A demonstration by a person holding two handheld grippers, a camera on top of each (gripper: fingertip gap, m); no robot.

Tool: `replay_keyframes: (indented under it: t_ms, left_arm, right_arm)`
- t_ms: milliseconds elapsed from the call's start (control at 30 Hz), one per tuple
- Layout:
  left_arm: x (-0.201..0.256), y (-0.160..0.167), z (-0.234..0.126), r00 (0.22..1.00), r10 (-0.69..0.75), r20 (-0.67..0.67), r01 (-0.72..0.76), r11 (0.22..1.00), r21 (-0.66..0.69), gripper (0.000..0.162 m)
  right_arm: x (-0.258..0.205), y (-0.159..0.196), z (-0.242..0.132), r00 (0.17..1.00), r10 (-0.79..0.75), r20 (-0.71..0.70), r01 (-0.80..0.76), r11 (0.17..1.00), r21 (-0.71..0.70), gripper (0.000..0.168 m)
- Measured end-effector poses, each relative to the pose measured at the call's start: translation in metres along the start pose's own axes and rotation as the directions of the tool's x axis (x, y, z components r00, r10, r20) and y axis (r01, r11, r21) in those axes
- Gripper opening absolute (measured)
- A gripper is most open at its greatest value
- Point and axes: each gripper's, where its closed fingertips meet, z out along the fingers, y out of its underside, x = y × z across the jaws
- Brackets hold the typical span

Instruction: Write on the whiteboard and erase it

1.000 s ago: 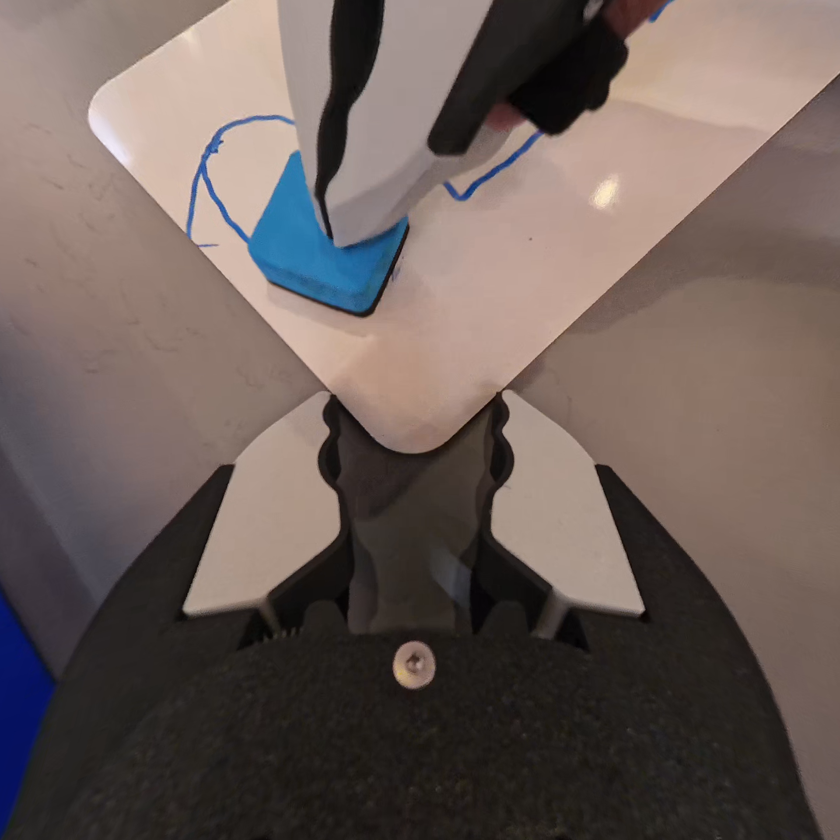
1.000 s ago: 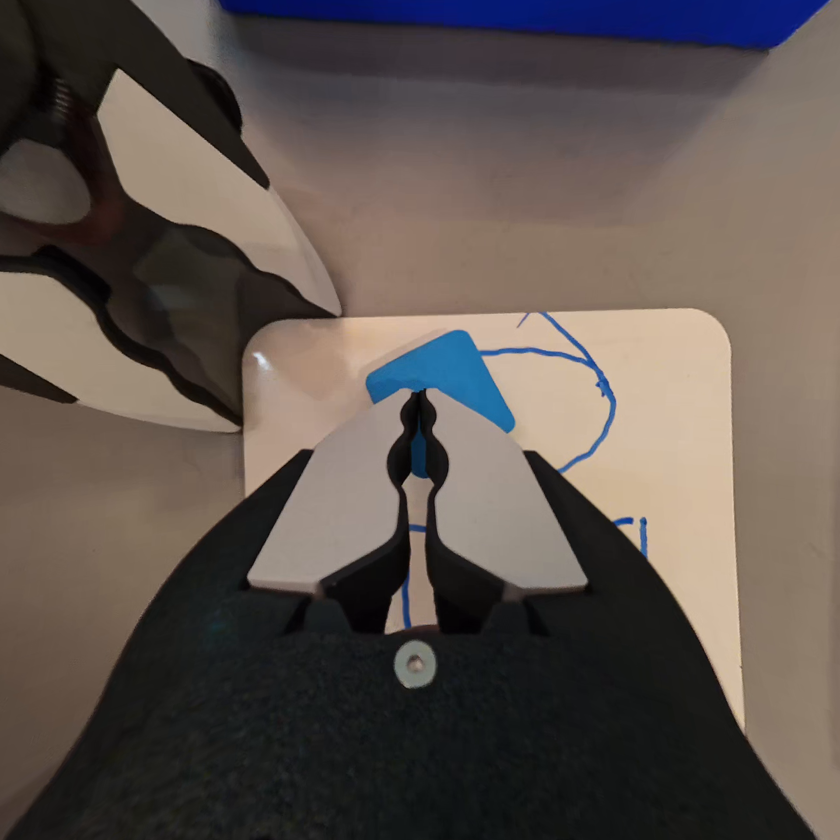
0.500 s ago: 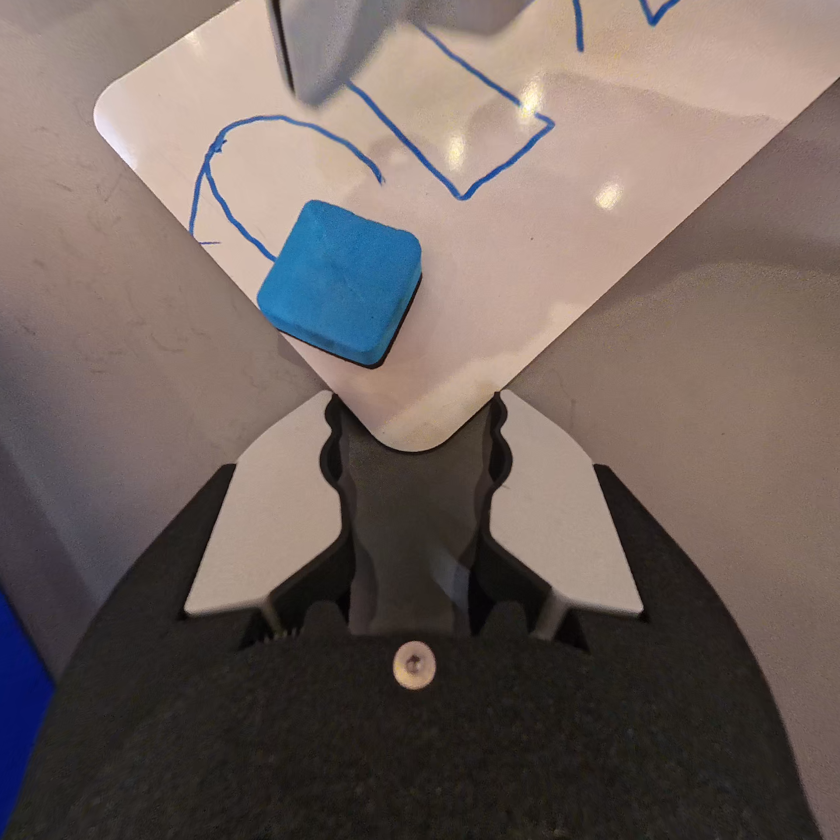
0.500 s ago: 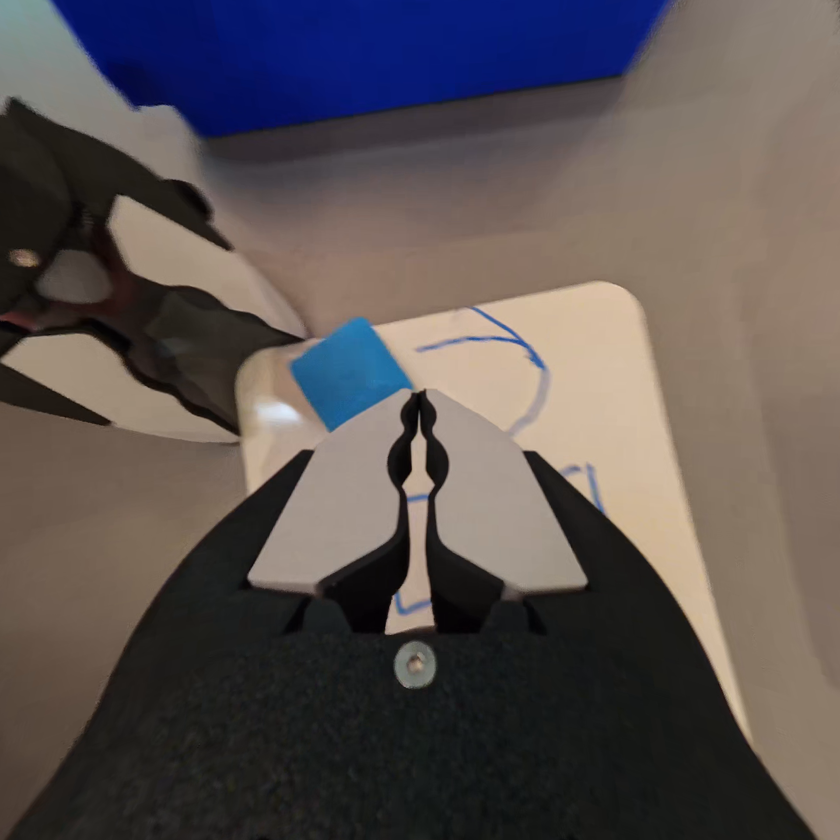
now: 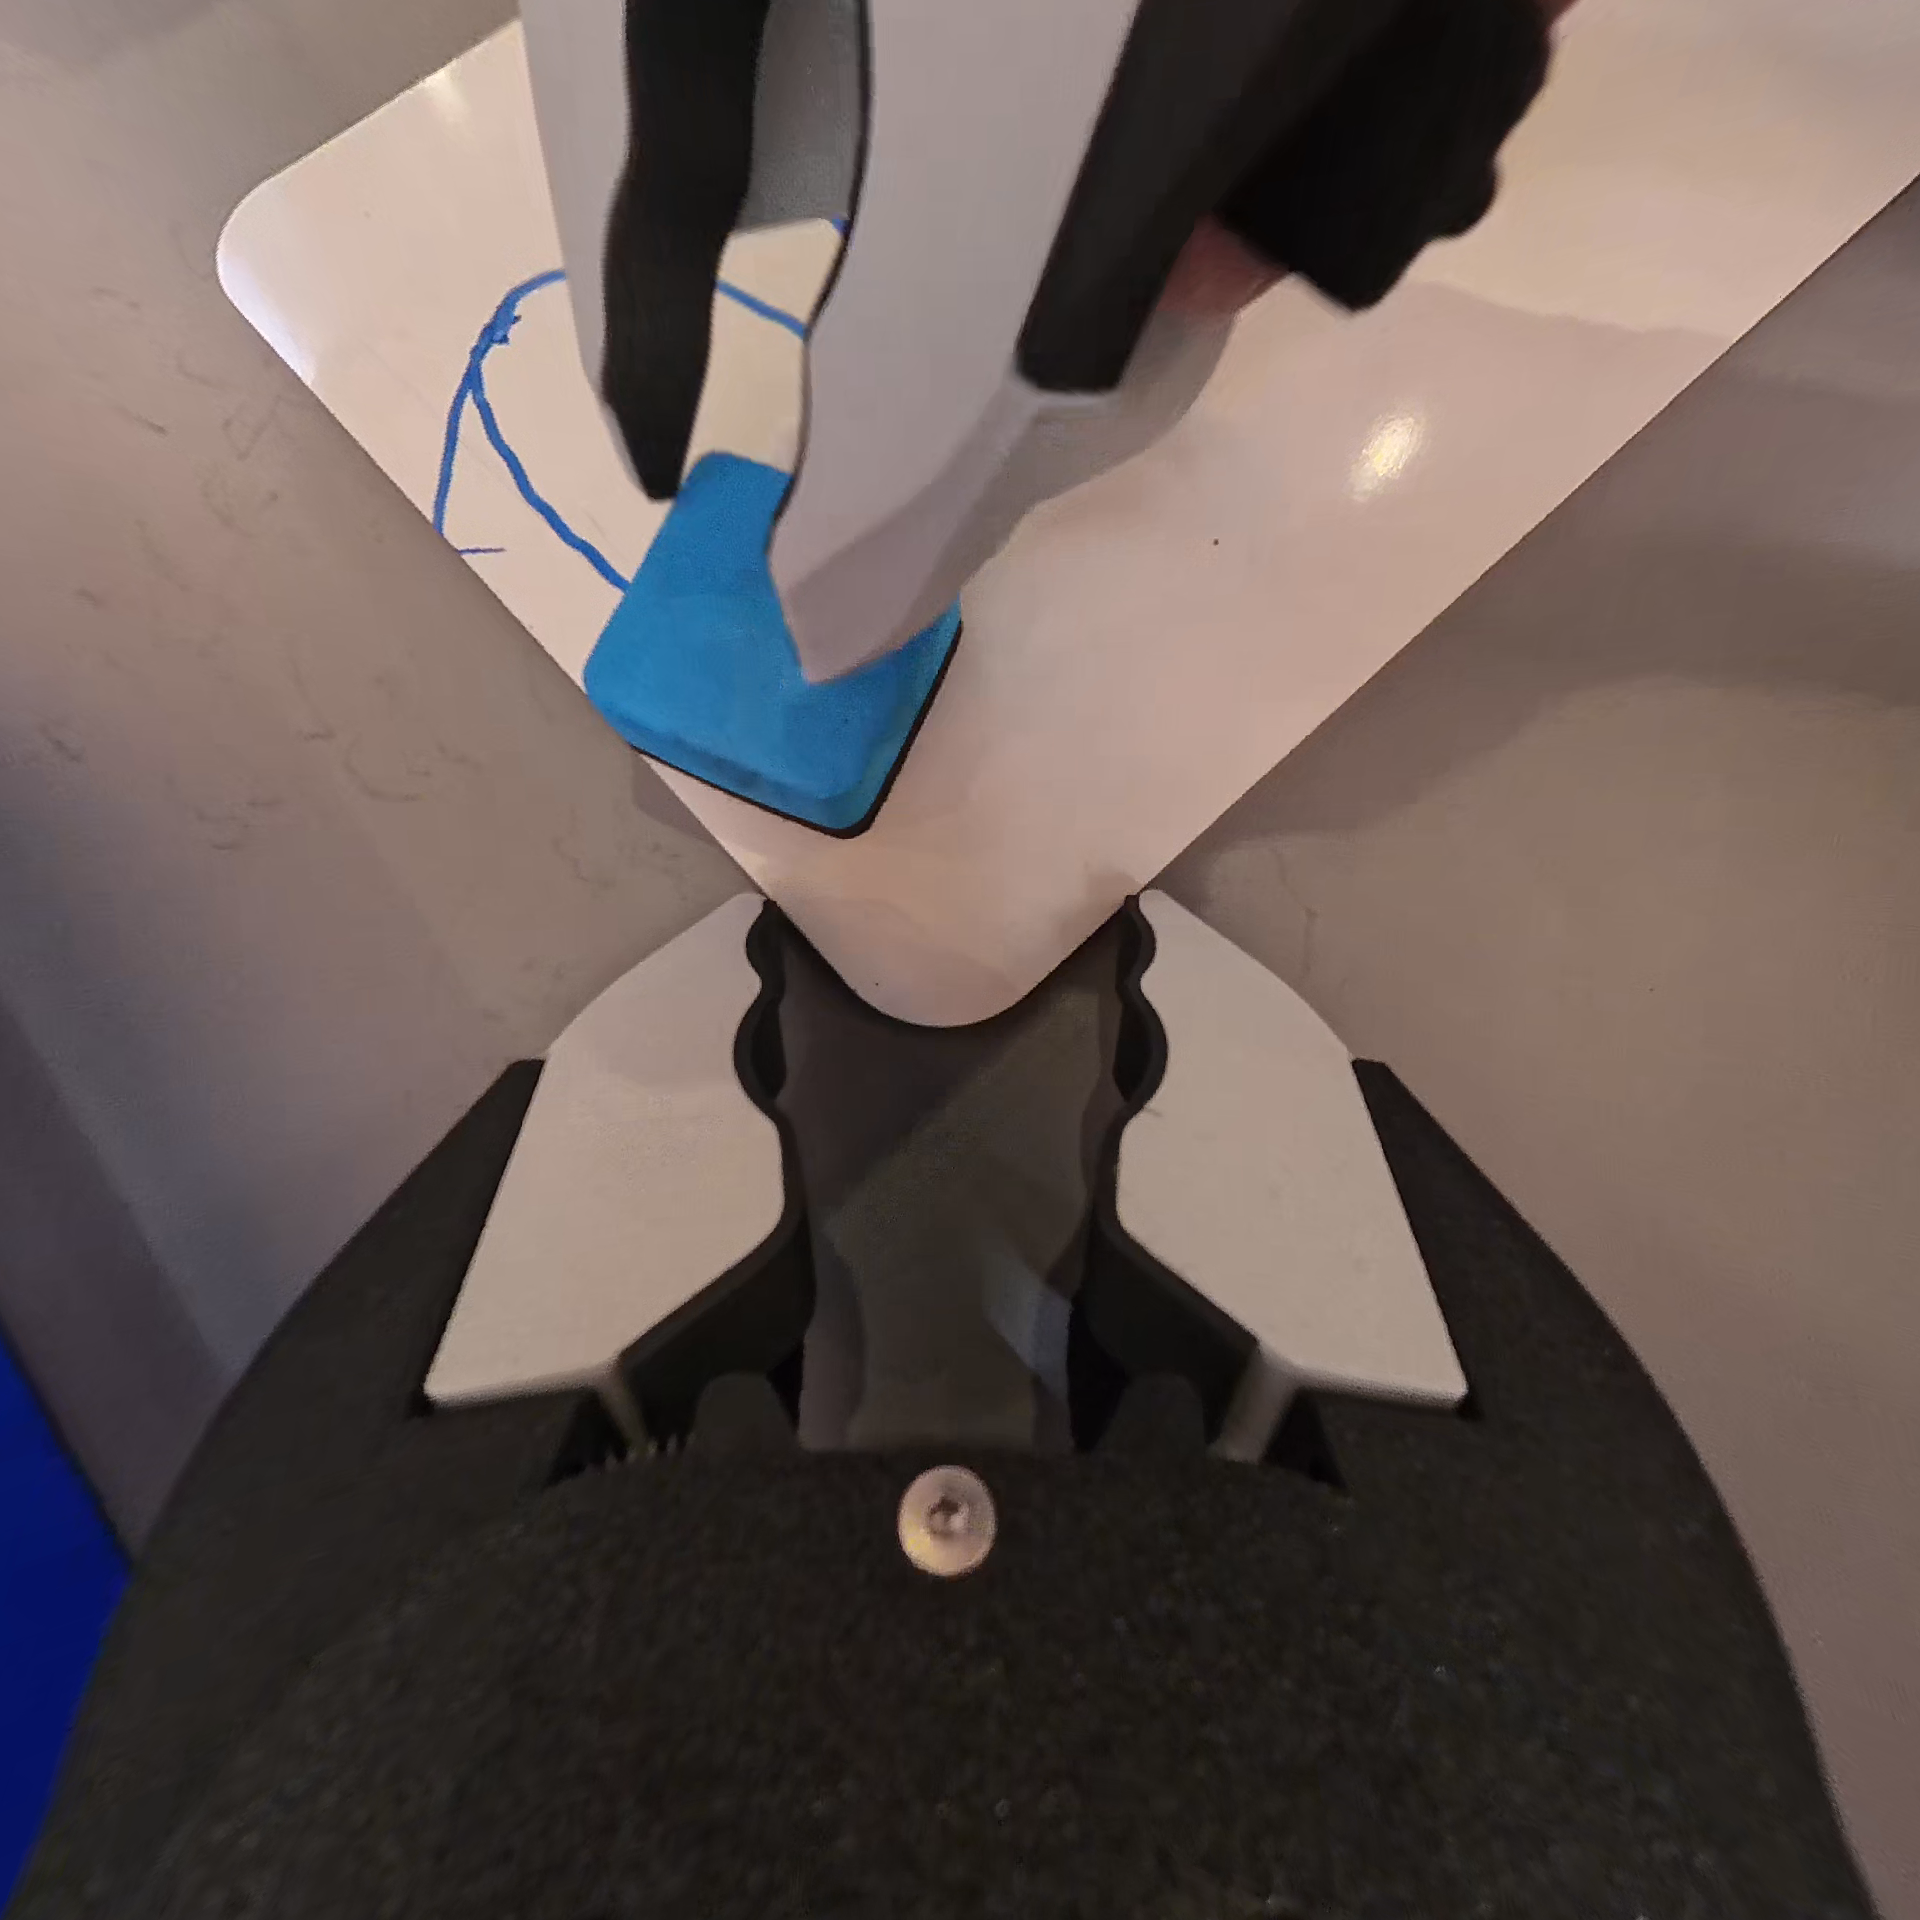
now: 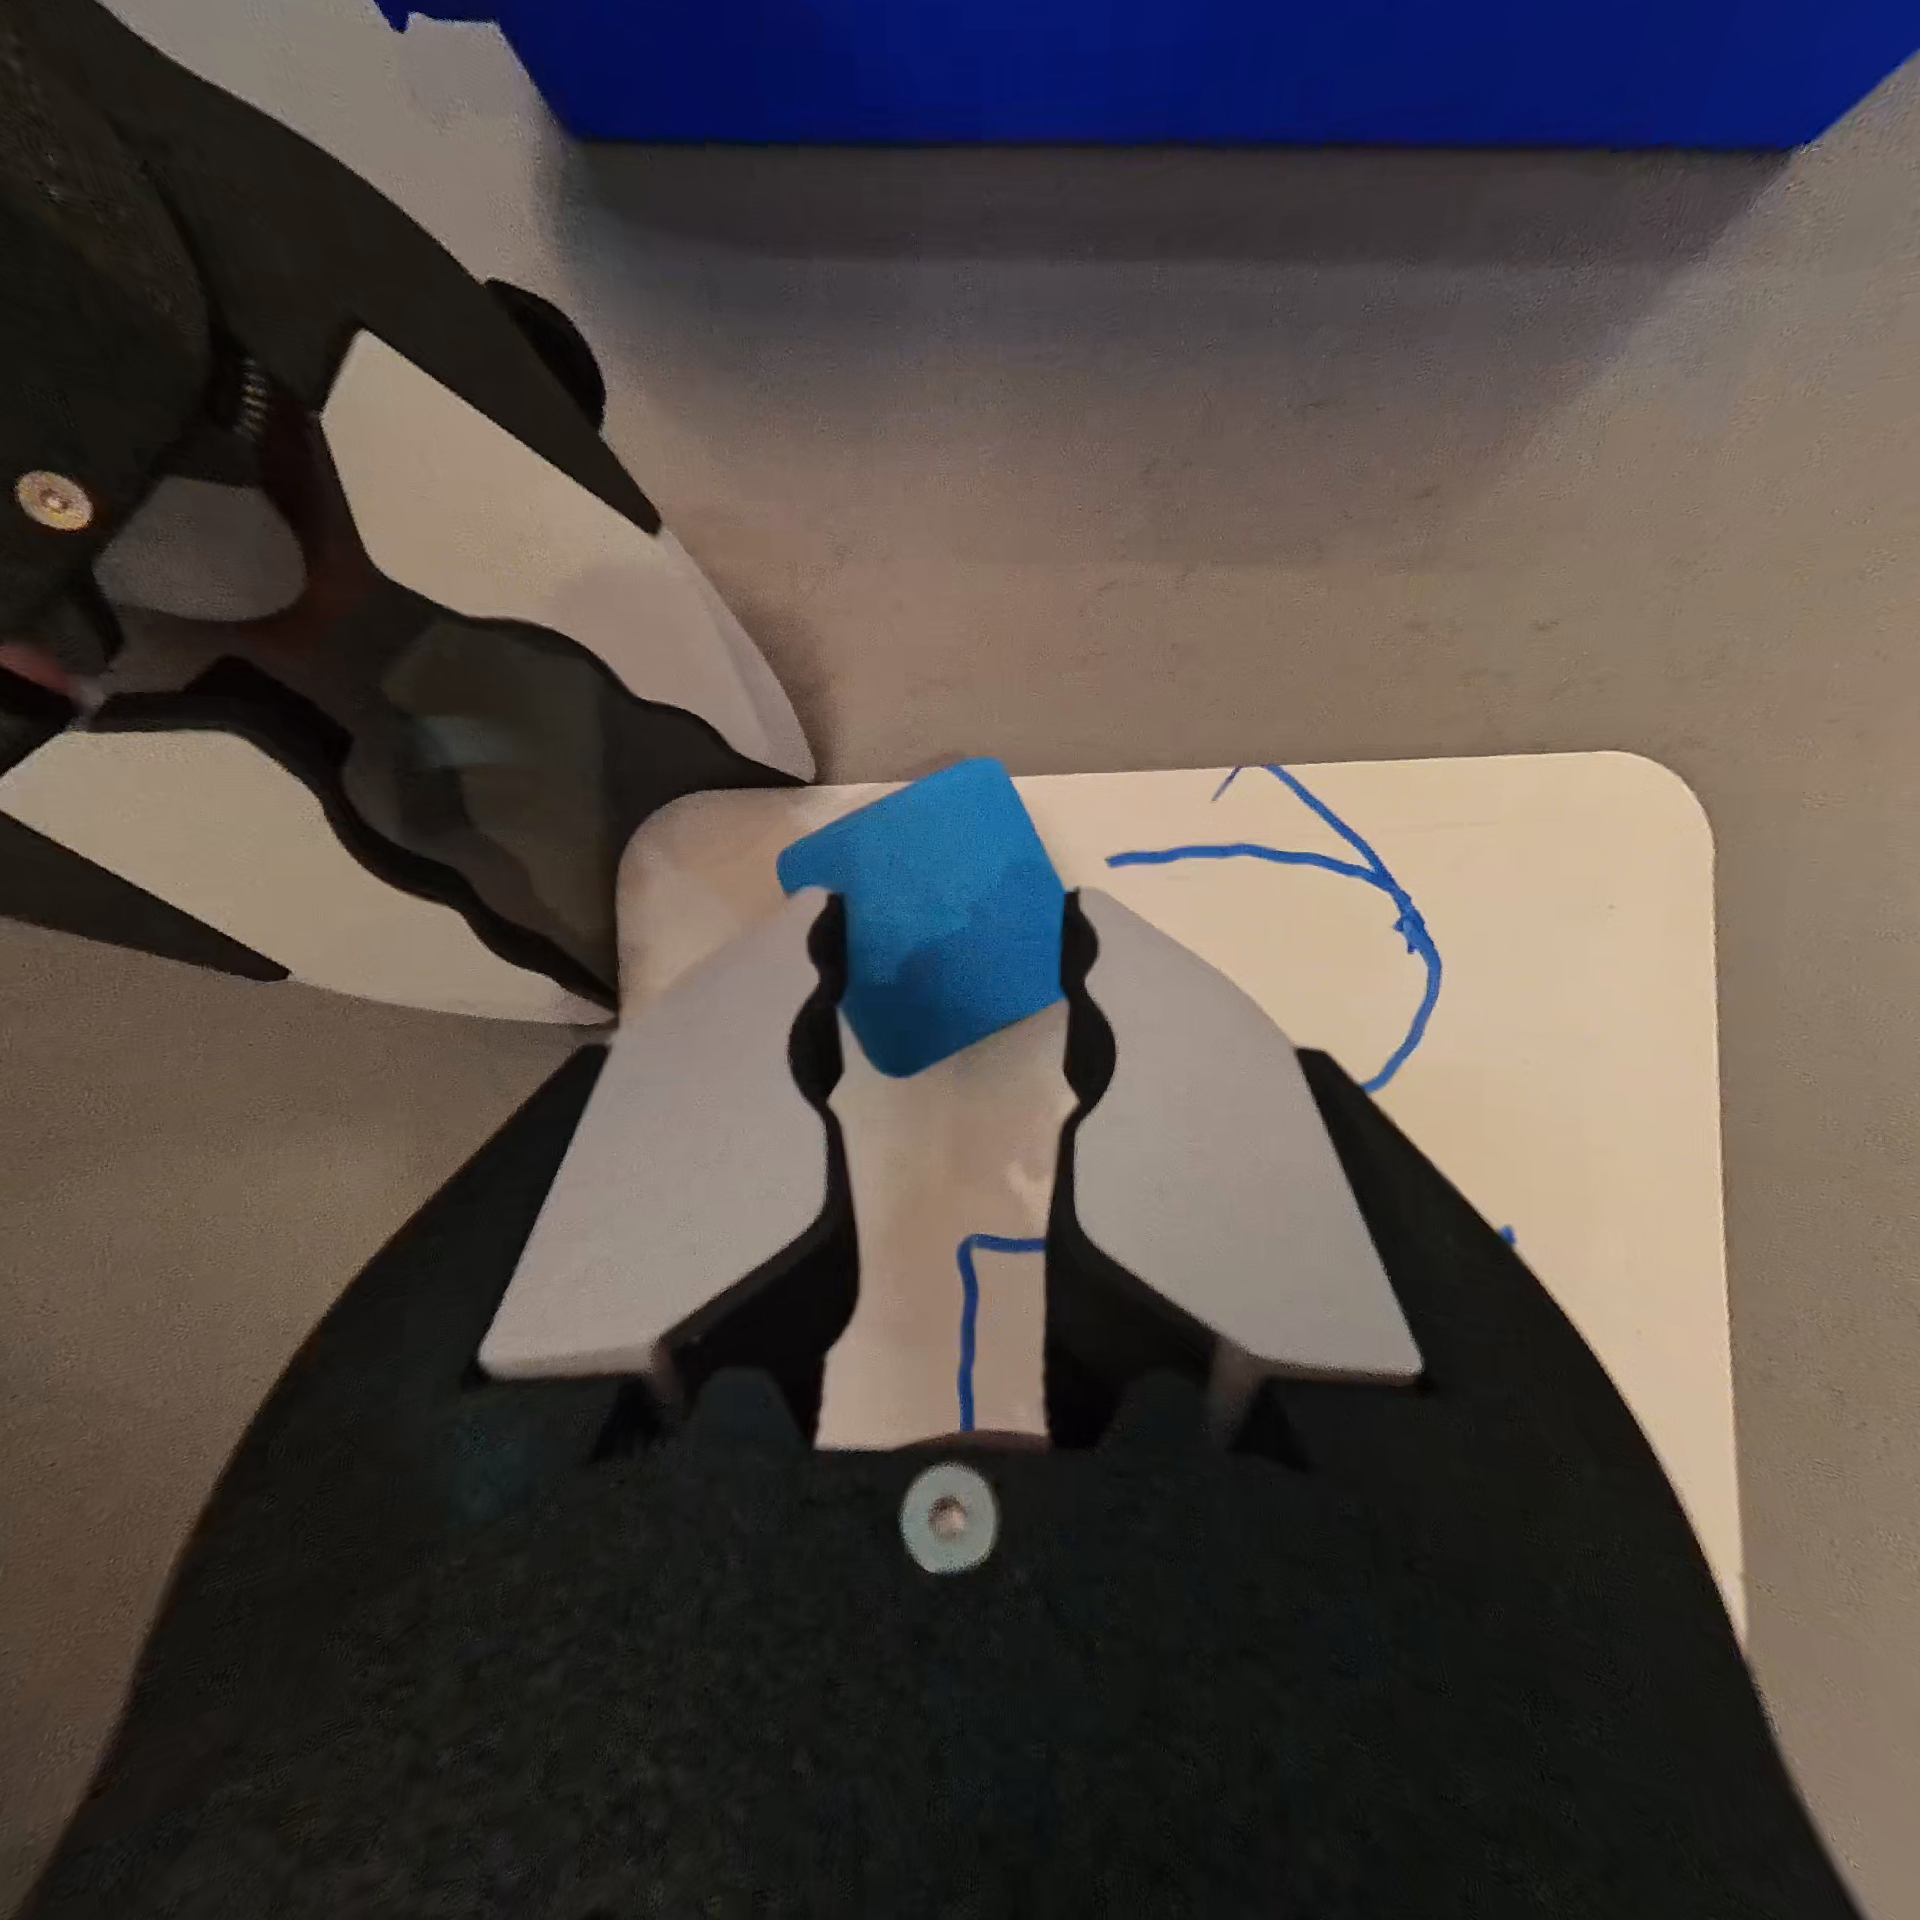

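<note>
Right gripper (image 6: 945, 914) angled down, jaws parted astride blue eraser (image 6: 935, 914) near whiteboard (image 6: 1558, 1039) corner. Left gripper (image 5: 945, 914) released, straddling that corner. Right wrist view alone shows blue bin (image 6: 1143, 62).

Grey tabletop (image 6: 1299, 499) w/ blue block (image 6: 1143, 62) at far edge.

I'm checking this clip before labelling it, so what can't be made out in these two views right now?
- Blue marks on the whiteboard: partly hidden in both views by the right gripper.
- Eraser: whether the jaws grip it yet; left wrist view blurred.
- Blue object: cut off by the right wrist view's top edge.
- Left gripper: whether it touches the board corner.
</note>
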Motion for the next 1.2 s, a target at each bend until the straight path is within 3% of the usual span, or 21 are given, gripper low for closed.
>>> replay_keyframes:
  t_ms: [67,133,267,433,567,633,733,867,1033,1100,1200]
  left_arm:
    - [0.0,0.0,0.0,1.0,-0.001,0.0,0.001,1.0,0.006,0.061]
    - [0.0,0.0,0.0,1.0,0.001,-0.001,-0.001,1.0,0.006,0.061]
    - [0.0,0.0,0.0,1.0,0.003,-0.005,-0.003,1.0,-0.002,0.061]
    - [0.006,-0.011,-0.007,0.999,0.013,-0.033,-0.011,0.999,0.053,0.062]
    - [0.002,-0.008,-0.002,0.998,0.055,-0.008,-0.055,0.998,0.01,0.038]
    - [0.0,-0.007,0.001,1.0,0.026,-0.008,-0.026,1.0,-0.003,0.015]
    - [-0.002,-0.005,0.0,0.999,0.026,-0.022,-0.027,0.999,-0.028,0.0]
    - [-0.003,-0.005,0.0,1.0,0.006,-0.021,-0.007,0.999,-0.046,0.0]
    - [-0.009,-0.003,0.0,1.0,0.025,0.017,-0.023,0.996,-0.092,0.0]
    - [-0.009,-0.004,0.0,1.0,0.019,0.017,-0.017,0.995,-0.094,0.0]
    - [-0.009,-0.004,0.0,1.0,0.012,0.001,-0.012,0.995,-0.096,0.0]
  right_arm:
    - [-0.001,0.003,-0.002,0.999,-0.039,0.004,0.039,0.999,-0.004,0.056]
    - [0.0,0.007,0.0,0.991,-0.13,-0.039,0.128,0.991,-0.035,0.061]
    - [-0.005,0.014,0.012,0.985,-0.173,-0.008,0.172,0.982,-0.078,0.055]
    - [0.005,0.016,0.01,0.996,-0.076,-0.039,0.073,0.995,-0.069,0.054]
    - [0.009,0.017,0.009,0.999,-0.015,-0.044,0.013,0.999,-0.044,0.054]
    - [0.009,0.018,0.01,0.999,-0.02,-0.049,0.018,0.999,-0.043,0.054]
    - [0.01,0.02,0.008,0.997,-0.04,-0.067,0.036,0.997,-0.068,0.054]
    - [0.032,0.026,-0.001,0.994,0.007,-0.109,-0.014,0.998,-0.066,0.054]
    - [0.091,0.043,-0.015,0.964,0.133,-0.229,-0.153,0.986,-0.071,0.054]
    - [0.094,0.04,-0.008,0.964,0.161,-0.211,-0.177,0.982,-0.06,0.053]
    - [0.062,0.022,0.006,0.988,0.044,-0.149,-0.06,0.993,-0.105,0.053]
